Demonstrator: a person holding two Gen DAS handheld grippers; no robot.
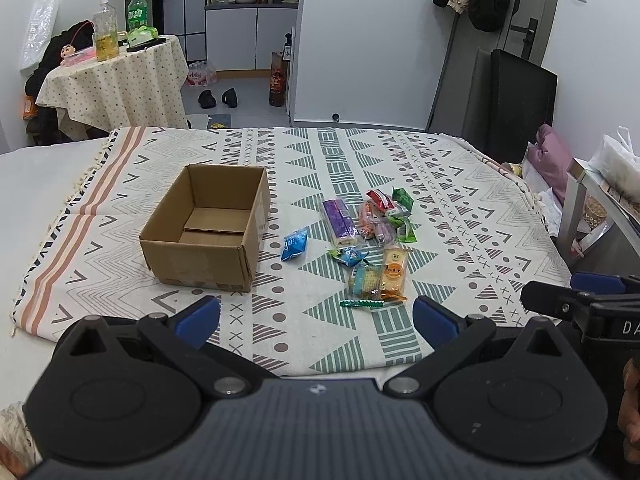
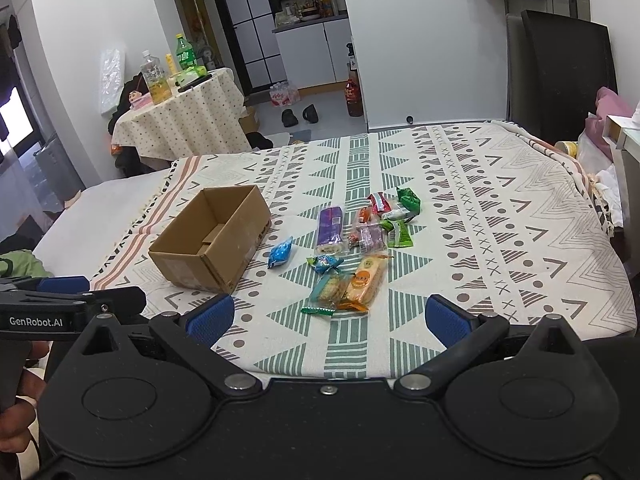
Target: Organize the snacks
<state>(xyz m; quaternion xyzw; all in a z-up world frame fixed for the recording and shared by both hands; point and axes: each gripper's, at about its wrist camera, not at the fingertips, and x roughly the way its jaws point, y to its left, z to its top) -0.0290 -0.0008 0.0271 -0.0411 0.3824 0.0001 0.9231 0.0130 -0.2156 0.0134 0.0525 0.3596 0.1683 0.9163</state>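
Note:
An open, empty cardboard box stands on the patterned cloth. To its right lies a loose pile of wrapped snacks: a purple bar, a blue packet, an orange packet, green packets and a thin green stick. My left gripper hovers open near the cloth's front edge, short of the snacks, holding nothing. My right gripper is likewise open and empty, beside the left one.
A small round table with bottles stands at the back left. Shoes lie on the floor beyond. A dark panel leans at the back right, with a side table at the right edge.

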